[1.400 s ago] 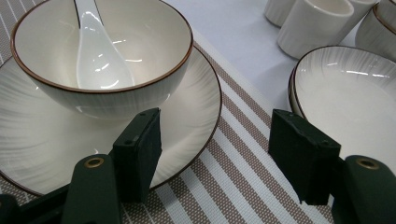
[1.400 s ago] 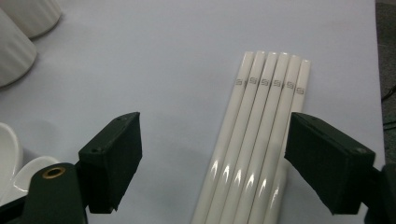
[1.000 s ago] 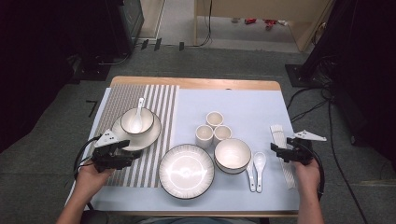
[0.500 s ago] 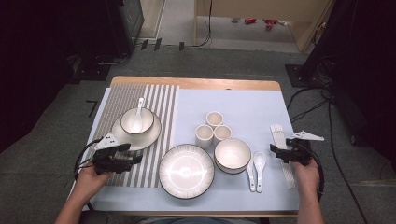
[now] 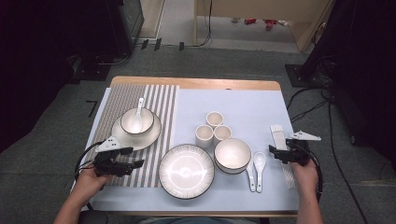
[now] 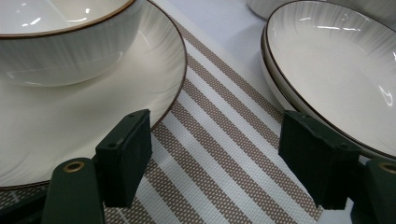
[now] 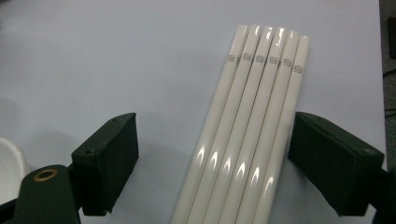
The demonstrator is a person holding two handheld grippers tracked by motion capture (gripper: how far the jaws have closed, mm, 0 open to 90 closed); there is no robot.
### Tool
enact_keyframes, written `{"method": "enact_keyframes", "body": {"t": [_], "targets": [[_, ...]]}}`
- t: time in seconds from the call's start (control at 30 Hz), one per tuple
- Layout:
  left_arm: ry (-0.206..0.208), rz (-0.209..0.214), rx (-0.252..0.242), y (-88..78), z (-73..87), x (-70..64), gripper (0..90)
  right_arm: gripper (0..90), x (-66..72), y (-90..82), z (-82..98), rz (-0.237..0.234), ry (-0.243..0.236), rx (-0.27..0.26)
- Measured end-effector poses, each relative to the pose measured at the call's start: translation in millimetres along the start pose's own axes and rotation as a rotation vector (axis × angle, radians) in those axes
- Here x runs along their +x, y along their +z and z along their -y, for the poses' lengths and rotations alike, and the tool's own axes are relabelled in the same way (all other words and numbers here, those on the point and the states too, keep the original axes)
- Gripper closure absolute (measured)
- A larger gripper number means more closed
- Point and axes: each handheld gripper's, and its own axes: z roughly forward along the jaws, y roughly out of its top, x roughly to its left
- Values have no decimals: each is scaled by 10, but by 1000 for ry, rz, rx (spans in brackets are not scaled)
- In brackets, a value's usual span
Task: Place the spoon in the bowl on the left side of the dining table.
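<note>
My left gripper (image 5: 136, 158) hovers open over the striped placemat (image 5: 159, 100), between the saucer (image 5: 119, 135) that carries a bowl (image 5: 137, 121) with a spoon in it and the large white plate (image 5: 186, 171). Its jaws have just been opening and nothing is between them (image 6: 219, 158); the saucer (image 6: 70, 126) lies to their left and the plate (image 6: 336, 70) to their right. My right gripper (image 5: 279, 152) is open above a row of several white chopsticks (image 5: 279, 133). The chopsticks (image 7: 252, 116) lie between its jaws (image 7: 215, 168), and the pads stand clear of them.
Three small cups (image 5: 214, 119) stand mid-table beside a white bowl (image 5: 232, 155), with two white spoons (image 5: 258, 163) lying to its right. A pale blue cloth (image 5: 243, 107) covers the right side of the wooden table (image 5: 196, 83). Cables trail from both grippers.
My left gripper has drifted a little toward the near edge of the table. The right gripper has stayed put over the chopsticks.
</note>
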Motion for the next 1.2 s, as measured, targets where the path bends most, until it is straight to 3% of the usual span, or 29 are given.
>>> {"method": "enact_keyframes", "body": {"t": [0.17,0.43,0.7,0.83,0.93,1.0,1.2], "targets": [[9,8,24,72,6,-27,263,149,32,11,-1,19,-23,9],[51,10,59,155,29,-53,263,149,33,12,-1,20,-25,9],[68,15,81,240,49,-61,263,148,37,12,-2,22,-27,11],[117,-6,106,310,70,-92,264,147,36,14,-2,23,-28,11],[113,-3,115,343,83,-85,264,147,38,13,-2,24,-27,11],[118,-29,121,368,87,-83,264,147,40,15,-2,25,-30,11],[134,-29,102,390,96,-76,262,147,38,15,-3,24,-31,11]]}}
